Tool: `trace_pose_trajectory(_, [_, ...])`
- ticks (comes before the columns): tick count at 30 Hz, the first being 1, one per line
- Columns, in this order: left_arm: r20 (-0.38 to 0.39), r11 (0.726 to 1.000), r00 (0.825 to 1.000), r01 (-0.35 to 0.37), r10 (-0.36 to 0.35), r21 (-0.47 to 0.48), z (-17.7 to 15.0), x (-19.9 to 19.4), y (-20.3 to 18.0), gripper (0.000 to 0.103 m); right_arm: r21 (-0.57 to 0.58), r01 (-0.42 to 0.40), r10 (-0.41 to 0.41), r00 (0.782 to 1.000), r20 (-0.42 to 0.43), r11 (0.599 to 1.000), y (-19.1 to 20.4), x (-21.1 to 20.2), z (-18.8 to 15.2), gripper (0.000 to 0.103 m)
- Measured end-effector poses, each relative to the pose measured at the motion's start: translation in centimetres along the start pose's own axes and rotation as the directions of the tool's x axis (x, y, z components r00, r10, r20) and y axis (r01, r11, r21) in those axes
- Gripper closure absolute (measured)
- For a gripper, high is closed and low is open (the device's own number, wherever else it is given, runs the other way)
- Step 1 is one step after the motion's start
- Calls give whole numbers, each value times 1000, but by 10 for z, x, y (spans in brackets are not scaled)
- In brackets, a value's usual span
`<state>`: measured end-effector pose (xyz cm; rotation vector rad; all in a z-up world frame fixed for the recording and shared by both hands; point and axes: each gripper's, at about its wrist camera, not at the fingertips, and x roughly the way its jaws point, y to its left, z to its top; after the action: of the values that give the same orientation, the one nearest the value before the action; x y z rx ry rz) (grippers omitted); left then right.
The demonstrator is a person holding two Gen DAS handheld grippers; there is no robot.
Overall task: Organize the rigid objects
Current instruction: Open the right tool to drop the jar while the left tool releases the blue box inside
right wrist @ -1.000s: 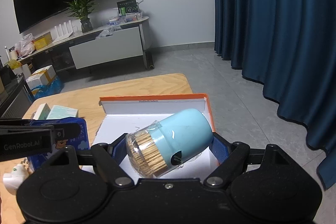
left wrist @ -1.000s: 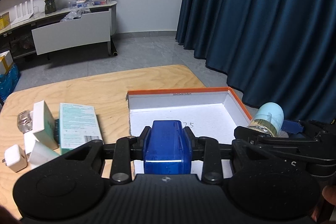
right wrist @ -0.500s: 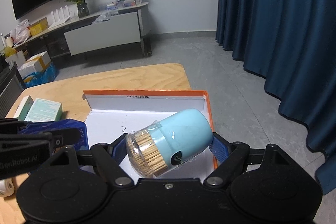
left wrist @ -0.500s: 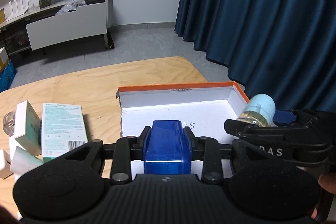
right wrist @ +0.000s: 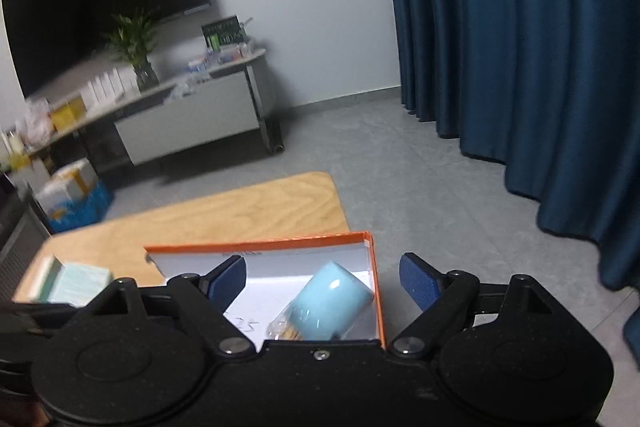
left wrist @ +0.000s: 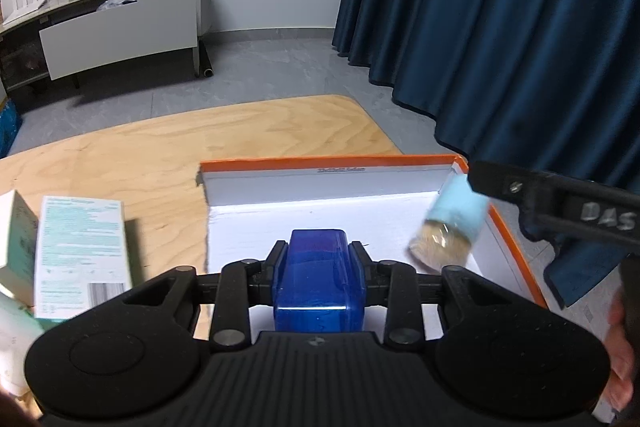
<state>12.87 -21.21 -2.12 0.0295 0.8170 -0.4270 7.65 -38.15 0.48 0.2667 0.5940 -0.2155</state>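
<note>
Left gripper (left wrist: 319,247) was clenched on a blue block (left wrist: 319,279), pads tight against both of its sides, held above the near half of the orange-edged white box (left wrist: 320,165). In the left wrist view the box sat on the wooden table (left wrist: 200,143) at about 12 o'clock from the gripper.

Right gripper (right wrist: 322,277) stood released; its jaws had just been opening, and its 2 blue pads (right wrist: 416,281) touched nothing. The toothpick jar (right wrist: 326,301), light blue cap and clear body, lay tilted inside the box against the right wall, below and between the spread fingers, free of both. In the left wrist view the jar (left wrist: 448,227) appeared blurred at about 2 o'clock, near the box's far right corner.

A green-printed carton (left wrist: 80,251) lay on the table at about 9 o'clock from the box, with a white carton (left wrist: 16,231) just beside it.
</note>
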Motion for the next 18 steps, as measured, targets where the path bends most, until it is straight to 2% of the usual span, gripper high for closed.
trace_pose_trajectory(4, [7, 998, 998, 58, -58, -8, 4, 3, -7, 69, 25, 8, -9, 999, 43, 1000, -3, -13, 3, 4])
trace_pose_trajectory(6, [21, 995, 995, 93, -93, -21, 5, 0, -9, 63, 20, 8, -9, 998, 61, 1000, -1, -19, 3, 4])
trace_pose_trajectory(8, [29, 997, 996, 81, -81, -9, 5, -5, -12, 46, -2, 10, -10, 997, 70, 1000, 2, -26, 2, 4])
trace_pose_trajectory(14, [40, 999, 999, 30, -29, -36, 1, -27, 4, 39, -29, 30, -28, 996, 82, 999, 13, -45, -5, 4])
trace_pose_trajectory(18, [42, 998, 999, -14, 17, -68, -5, -47, 17, 33, -30, 10, -8, 998, 60, 1000, 18, -56, -16, 4])
